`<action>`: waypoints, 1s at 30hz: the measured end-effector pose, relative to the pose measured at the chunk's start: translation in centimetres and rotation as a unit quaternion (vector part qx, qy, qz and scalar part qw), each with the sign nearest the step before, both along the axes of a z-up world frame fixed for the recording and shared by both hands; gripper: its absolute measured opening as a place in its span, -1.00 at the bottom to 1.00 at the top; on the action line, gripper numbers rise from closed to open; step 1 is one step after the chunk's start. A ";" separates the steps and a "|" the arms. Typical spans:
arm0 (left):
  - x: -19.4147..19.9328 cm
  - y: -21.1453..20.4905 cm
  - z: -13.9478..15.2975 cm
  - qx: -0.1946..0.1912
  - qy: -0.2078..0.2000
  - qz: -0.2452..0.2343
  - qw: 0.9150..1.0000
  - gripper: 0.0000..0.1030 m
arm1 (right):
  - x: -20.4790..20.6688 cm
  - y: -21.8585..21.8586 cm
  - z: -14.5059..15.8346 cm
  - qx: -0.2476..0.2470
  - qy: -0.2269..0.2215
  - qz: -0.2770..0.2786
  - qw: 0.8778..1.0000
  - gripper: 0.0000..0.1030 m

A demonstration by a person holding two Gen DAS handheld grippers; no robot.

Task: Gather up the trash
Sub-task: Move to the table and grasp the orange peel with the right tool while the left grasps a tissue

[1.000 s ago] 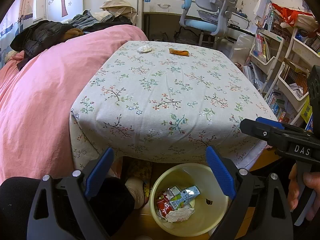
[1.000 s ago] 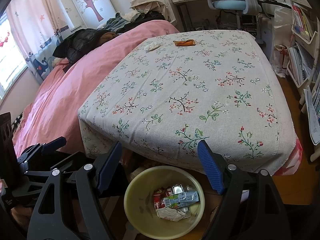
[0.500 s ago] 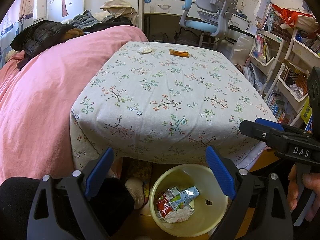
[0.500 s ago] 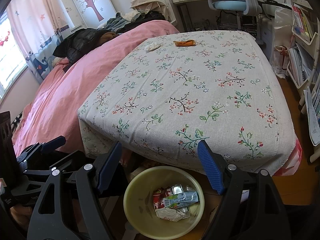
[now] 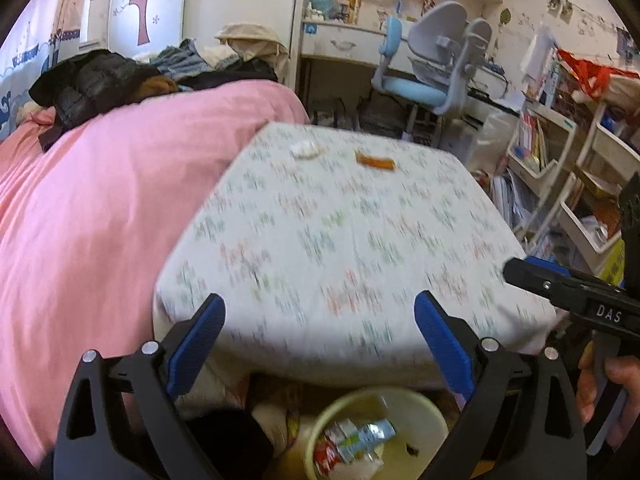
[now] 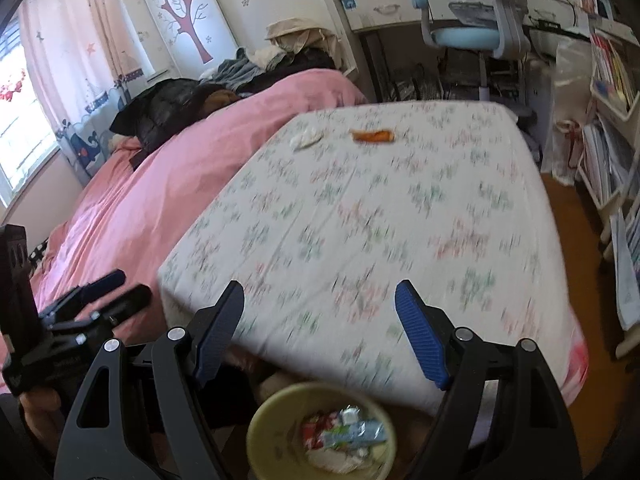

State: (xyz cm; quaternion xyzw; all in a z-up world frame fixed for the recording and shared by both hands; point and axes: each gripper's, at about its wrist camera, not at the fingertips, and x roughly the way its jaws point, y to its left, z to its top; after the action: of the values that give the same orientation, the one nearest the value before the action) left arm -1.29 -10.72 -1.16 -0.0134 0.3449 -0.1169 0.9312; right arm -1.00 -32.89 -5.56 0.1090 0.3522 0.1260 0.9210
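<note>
The tabletop (image 6: 400,216), under a floral cloth, has its near edge just beyond both grippers and its left edge pressed against a bed with a pink duvet (image 6: 168,184). To the right a strip of wooden floor (image 6: 568,216) runs between the tabletop and white book racks (image 6: 612,120); past the far edge stands a blue desk chair (image 6: 468,36). The cloth between the near edge and the far litter carries nothing, though much of it is smeared by motion blur.

2 pieces of trash lie close to the far edge: an orange wrapper (image 6: 373,136), long, flat and crumpled, and just to its left a white crumpled tissue (image 6: 306,139), small and lumpy, near the duvet side. They sit apart from each other. In the left wrist view the orange wrapper (image 5: 375,161) and white crumpled tissue (image 5: 305,149) appear in the same order.

Below the near edge, on the floor, a pale yellow bin (image 6: 264,424) holds several wrappers in red, silver and green.

The left gripper (image 5: 320,344) has its jaws wide apart with nothing between them, and so does the right gripper (image 6: 319,332). Both hover over the bin at the near edge, and both pieces of trash are well apart from the jaws, across the whole tabletop.
</note>
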 end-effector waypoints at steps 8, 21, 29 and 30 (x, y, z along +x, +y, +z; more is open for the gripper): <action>7.0 -0.5 1.0 0.010 -0.016 0.006 1.000 0.77 | 8.5 -1.3 1.1 -0.036 0.003 0.006 0.999 0.45; 22.2 -3.4 -1.3 0.033 0.003 -0.027 0.999 0.77 | 24.9 -2.1 -2.5 -0.103 0.021 0.053 0.993 0.50; 28.4 -4.3 -2.4 0.057 0.014 -0.049 0.997 0.77 | 30.9 -0.9 -3.9 -0.128 0.016 0.094 0.987 0.62; 29.2 -4.3 -2.6 0.057 0.018 -0.050 0.997 0.77 | 31.8 -0.9 -4.1 -0.128 0.016 0.096 0.987 0.62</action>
State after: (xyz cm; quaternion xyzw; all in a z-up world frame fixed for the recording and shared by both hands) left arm 27.88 -15.07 -3.78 0.0546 0.3675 -0.1438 0.9172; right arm 30.83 -33.78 -9.67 -0.0420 0.3891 0.1660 0.9051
